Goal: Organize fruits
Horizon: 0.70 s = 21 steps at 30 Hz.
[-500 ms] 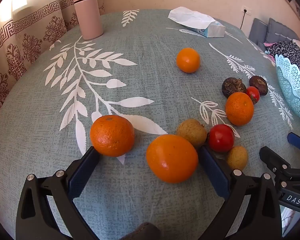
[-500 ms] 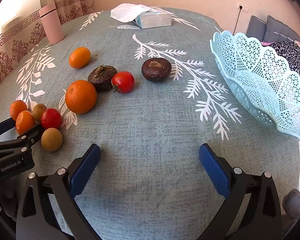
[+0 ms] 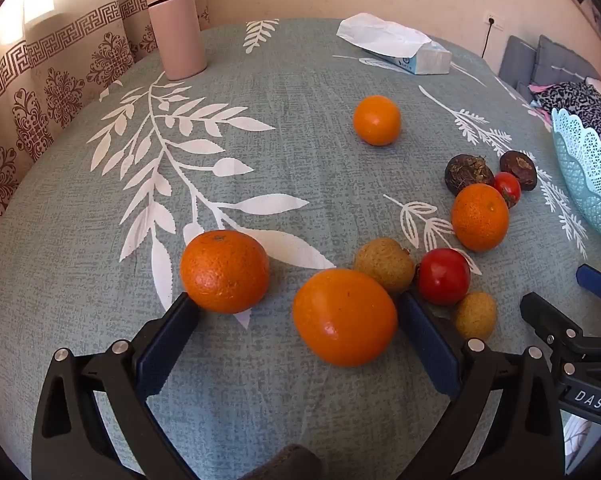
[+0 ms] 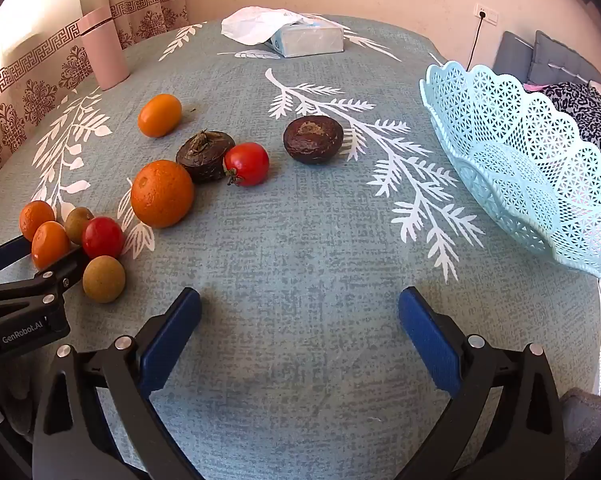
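In the left wrist view my left gripper (image 3: 298, 304) stands open low over the table. A smooth orange (image 3: 344, 316) lies between its fingers, close to the right pad. A rough-skinned orange (image 3: 224, 270) sits just past the left fingertip. To the right lie a tan round fruit (image 3: 384, 264), a red tomato (image 3: 444, 276) and a smaller tan fruit (image 3: 474, 316). My right gripper (image 4: 298, 300) is open above bare cloth with nothing between its fingers. The light blue lattice basket (image 4: 520, 160) stands empty to its right. An orange (image 4: 162, 194), two dark brown fruits (image 4: 204, 156) and a tomato (image 4: 247, 164) lie ahead on its left.
A pink flask (image 3: 176, 28) stands at the far left by the curtain. A tissue box (image 3: 412, 56) lies at the table's far edge. One small orange (image 3: 376, 120) sits apart mid-table. Cushions and patterned cloth (image 4: 580, 112) lie beyond the basket.
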Each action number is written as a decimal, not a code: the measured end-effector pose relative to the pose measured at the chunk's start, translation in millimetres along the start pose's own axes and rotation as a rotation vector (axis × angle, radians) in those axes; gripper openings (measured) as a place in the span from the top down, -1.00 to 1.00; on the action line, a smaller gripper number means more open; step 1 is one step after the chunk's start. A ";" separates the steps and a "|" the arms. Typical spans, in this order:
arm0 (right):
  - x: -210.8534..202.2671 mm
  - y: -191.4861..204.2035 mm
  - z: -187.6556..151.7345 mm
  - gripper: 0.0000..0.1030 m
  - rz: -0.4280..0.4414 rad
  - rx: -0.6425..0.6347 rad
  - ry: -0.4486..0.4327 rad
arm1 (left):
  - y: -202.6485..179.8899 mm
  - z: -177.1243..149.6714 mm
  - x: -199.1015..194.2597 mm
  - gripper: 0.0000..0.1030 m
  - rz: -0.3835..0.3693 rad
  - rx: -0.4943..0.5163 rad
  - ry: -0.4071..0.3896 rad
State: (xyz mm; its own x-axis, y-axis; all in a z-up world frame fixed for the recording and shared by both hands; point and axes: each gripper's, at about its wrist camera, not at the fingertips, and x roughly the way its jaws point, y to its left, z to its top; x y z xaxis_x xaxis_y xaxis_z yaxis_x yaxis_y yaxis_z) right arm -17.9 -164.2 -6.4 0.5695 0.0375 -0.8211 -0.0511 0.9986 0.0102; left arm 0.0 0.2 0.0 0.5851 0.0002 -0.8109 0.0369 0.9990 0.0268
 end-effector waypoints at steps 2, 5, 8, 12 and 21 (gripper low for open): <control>0.0 0.1 0.1 -0.95 -0.001 -0.001 0.000 | 0.0 0.0 0.0 -0.91 0.000 0.000 0.000; 0.1 0.7 -0.2 -0.95 -0.002 -0.002 0.000 | 0.2 0.0 0.0 -0.91 0.000 0.000 0.000; -0.6 0.4 0.0 -0.95 0.000 0.000 0.000 | 0.0 0.0 0.0 -0.91 0.000 0.000 0.000; 0.2 0.1 0.1 -0.95 -0.001 -0.001 0.000 | 0.0 0.0 0.0 -0.91 0.001 0.000 0.000; 0.4 -0.2 1.7 -0.95 -0.004 -0.001 0.000 | 2.3 0.9 -1.0 -0.91 0.003 -0.002 0.001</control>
State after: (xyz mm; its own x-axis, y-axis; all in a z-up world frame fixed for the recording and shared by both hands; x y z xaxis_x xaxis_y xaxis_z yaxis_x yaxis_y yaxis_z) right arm -16.2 -164.3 -5.8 0.5694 0.0337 -0.8214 -0.0498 0.9987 0.0064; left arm 0.2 2.4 1.4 0.5841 0.0029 -0.8117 0.0339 0.9990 0.0280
